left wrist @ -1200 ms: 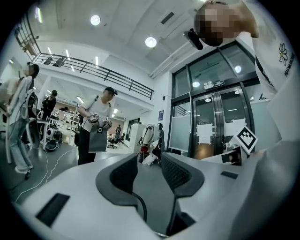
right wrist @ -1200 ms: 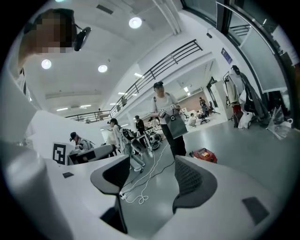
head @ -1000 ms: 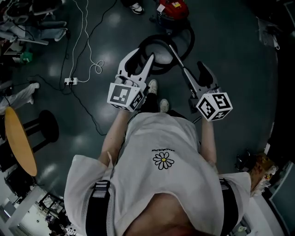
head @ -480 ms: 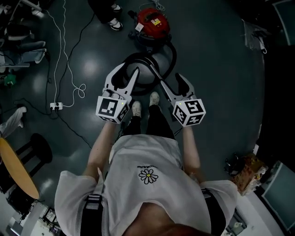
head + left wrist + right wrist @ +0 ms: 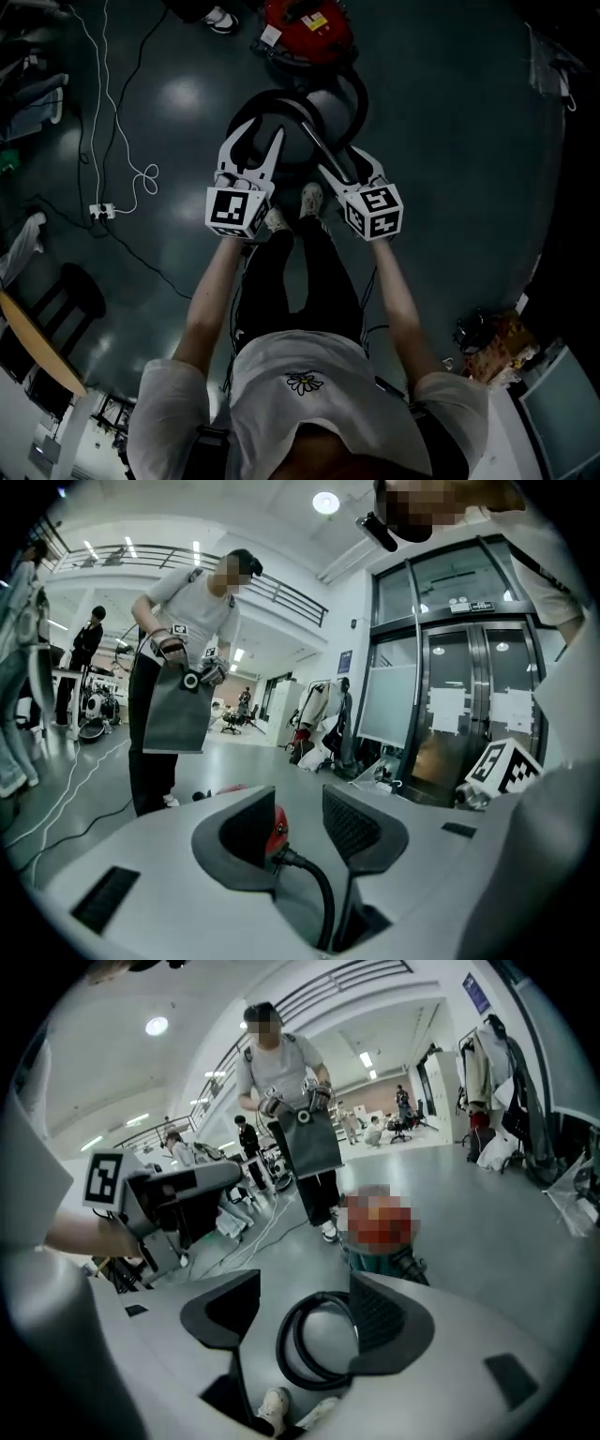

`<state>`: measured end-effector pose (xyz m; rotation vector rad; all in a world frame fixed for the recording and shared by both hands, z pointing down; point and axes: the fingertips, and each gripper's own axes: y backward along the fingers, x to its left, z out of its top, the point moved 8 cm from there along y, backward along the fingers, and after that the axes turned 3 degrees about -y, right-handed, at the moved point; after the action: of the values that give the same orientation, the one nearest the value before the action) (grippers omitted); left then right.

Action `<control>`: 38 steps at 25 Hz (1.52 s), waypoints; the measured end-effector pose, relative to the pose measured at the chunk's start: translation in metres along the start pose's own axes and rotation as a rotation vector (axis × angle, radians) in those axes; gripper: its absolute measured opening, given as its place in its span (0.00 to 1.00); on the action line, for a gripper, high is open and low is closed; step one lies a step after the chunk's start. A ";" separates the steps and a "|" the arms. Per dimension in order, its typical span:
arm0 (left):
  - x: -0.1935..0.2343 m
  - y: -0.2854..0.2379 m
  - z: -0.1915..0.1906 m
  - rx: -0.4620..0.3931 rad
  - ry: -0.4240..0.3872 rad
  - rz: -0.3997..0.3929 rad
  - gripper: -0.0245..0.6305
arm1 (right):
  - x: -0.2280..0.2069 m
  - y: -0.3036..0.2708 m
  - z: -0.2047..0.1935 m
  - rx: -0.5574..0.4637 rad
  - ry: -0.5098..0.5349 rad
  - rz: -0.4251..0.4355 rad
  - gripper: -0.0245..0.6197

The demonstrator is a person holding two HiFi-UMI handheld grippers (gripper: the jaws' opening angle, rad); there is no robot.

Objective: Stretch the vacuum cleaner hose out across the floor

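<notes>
The red vacuum cleaner [image 5: 300,26] stands on the dark floor at the top of the head view. Its black hose [image 5: 357,98] lies coiled in a loop just in front of it, with the metal wand [image 5: 319,141] running back toward my feet. My left gripper [image 5: 257,137] hangs over the loop's left side, open and empty; in the left gripper view the vacuum [image 5: 273,831] and hose [image 5: 317,892] show through its gap [image 5: 300,822]. My right gripper [image 5: 349,161] is beside the wand, also open, and the hose coil [image 5: 286,1335] shows on the floor beyond its jaws [image 5: 305,1312].
A white cable and a power strip [image 5: 98,208] lie on the floor to the left. A round wooden table [image 5: 37,361] and a dark stool [image 5: 70,281] stand at lower left. Another person holding a dark bag [image 5: 178,710] stands beyond the vacuum. Glass doors [image 5: 469,714] are at the right.
Both grippers have dropped lower and moved forward, closer to the hose coil and the vacuum. The jaws look unchanged.
</notes>
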<state>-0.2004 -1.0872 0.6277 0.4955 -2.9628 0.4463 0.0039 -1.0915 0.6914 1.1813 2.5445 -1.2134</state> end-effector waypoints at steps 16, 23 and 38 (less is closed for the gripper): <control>0.101 -0.104 -0.391 0.172 0.040 -0.031 0.28 | -0.203 -0.392 -0.344 0.569 0.059 -0.189 0.52; 0.106 -0.093 -0.367 0.181 0.059 -0.016 0.28 | -0.200 -0.376 -0.355 0.769 0.222 -0.185 0.32; 0.022 0.038 -0.006 0.202 -0.169 -0.296 0.46 | 0.003 -0.065 0.017 0.434 1.242 -0.238 0.32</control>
<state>-0.2330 -1.0576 0.6262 1.0236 -2.9400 0.7038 -0.0463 -1.1271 0.7198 2.3658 3.3772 -1.3774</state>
